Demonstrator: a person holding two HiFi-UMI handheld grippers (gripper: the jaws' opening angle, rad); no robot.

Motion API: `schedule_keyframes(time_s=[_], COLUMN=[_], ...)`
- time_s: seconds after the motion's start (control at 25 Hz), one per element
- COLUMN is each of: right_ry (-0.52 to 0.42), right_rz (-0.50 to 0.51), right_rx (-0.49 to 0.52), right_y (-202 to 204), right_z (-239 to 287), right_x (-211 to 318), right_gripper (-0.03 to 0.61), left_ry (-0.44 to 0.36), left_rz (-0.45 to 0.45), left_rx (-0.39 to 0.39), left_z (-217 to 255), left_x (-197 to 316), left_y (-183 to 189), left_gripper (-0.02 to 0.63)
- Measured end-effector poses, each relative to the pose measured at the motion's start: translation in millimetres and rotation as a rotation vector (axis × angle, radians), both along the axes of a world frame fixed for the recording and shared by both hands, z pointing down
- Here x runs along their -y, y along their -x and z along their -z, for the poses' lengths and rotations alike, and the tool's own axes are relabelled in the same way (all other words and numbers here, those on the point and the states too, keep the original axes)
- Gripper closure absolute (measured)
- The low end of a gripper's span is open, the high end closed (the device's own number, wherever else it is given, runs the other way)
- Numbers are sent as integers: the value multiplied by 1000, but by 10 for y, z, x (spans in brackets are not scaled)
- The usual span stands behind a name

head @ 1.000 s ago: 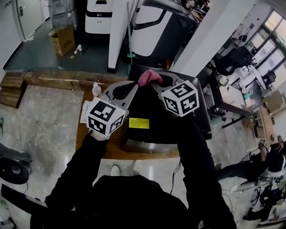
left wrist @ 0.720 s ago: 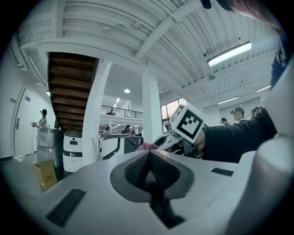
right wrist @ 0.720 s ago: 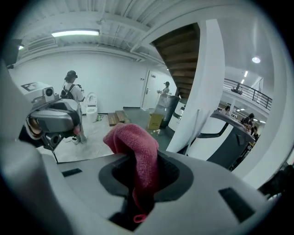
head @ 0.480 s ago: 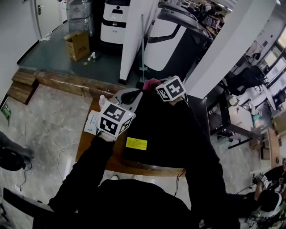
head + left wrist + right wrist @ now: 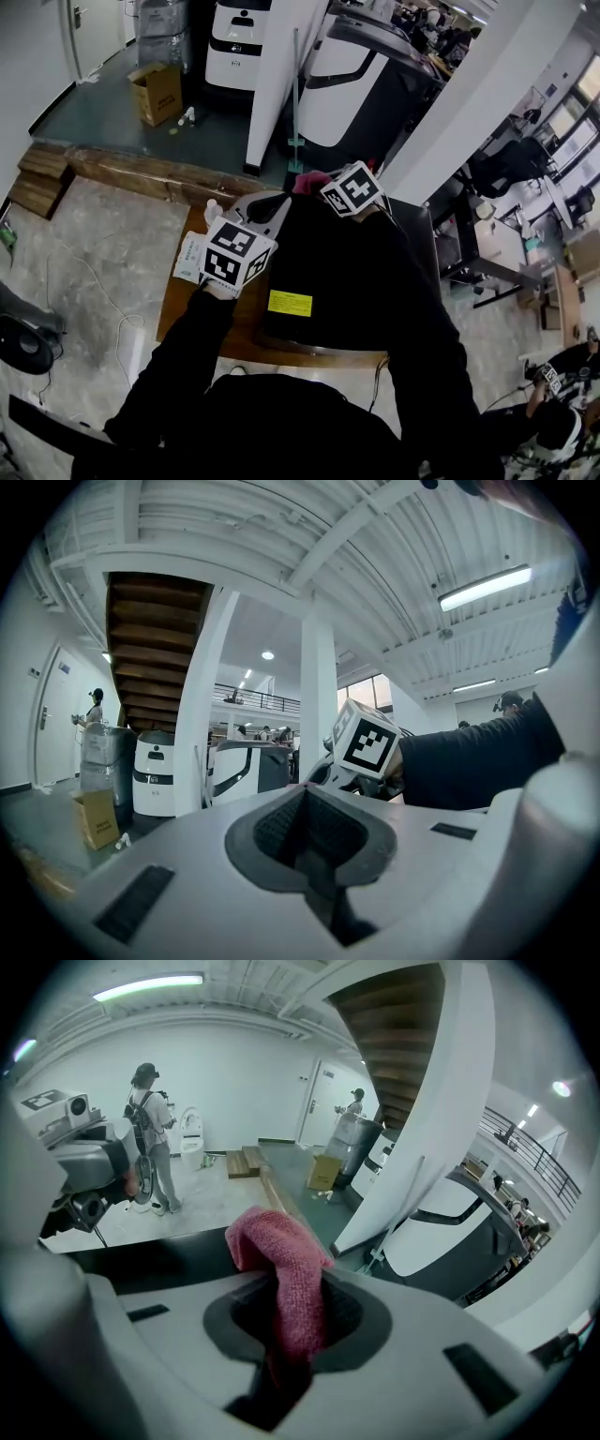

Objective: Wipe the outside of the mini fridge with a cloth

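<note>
The black mini fridge (image 5: 347,272) fills the middle of the head view, seen from above, with a yellow label (image 5: 290,303) on its top. My right gripper (image 5: 317,187) is at the fridge's far edge, shut on a pink cloth (image 5: 307,180). In the right gripper view the cloth (image 5: 281,1265) bulges out from between the closed jaws of that gripper (image 5: 298,1288), above the fridge's black top (image 5: 159,1252). My left gripper (image 5: 274,204) hovers by the far left corner; its own view shows it (image 5: 306,794) shut with nothing in it.
The fridge stands on a wooden table (image 5: 183,305) holding a white packet (image 5: 190,258) and a small bottle (image 5: 212,208). A white pillar (image 5: 281,75), white machines (image 5: 239,42) and a cardboard box (image 5: 159,92) are beyond. A dark desk (image 5: 469,239) stands right. A person (image 5: 150,1138) stands nearby.
Both grippers have moved away from me toward the fridge's far edge, the right one carrying the cloth. In the last half second they have hardly shifted.
</note>
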State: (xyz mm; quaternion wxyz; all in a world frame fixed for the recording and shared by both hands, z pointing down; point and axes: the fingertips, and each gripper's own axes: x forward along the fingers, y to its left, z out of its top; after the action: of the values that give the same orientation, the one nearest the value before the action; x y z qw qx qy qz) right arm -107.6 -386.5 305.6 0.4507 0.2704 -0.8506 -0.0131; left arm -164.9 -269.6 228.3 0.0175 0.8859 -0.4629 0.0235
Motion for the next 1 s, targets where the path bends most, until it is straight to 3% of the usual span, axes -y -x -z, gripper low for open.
schedule_keyframes(time_s=[0.24, 0.56, 1.0], right_ry=[87, 132, 195], right_rz=[-30, -76, -40], right_rx=[24, 73, 85], right_y=[55, 68, 120], right_z=[1, -4, -13], right_x=[-352, -1023, -2042], right_gripper=[514, 514, 514], left_ry=[3, 15, 24], left_rz=[-45, -131, -159], left_rx=[-14, -14, -13], left_z=[-3, -118, -107], left_x=[-243, -718, -1269], left_y=[76, 88, 20], left_gripper=[607, 607, 607])
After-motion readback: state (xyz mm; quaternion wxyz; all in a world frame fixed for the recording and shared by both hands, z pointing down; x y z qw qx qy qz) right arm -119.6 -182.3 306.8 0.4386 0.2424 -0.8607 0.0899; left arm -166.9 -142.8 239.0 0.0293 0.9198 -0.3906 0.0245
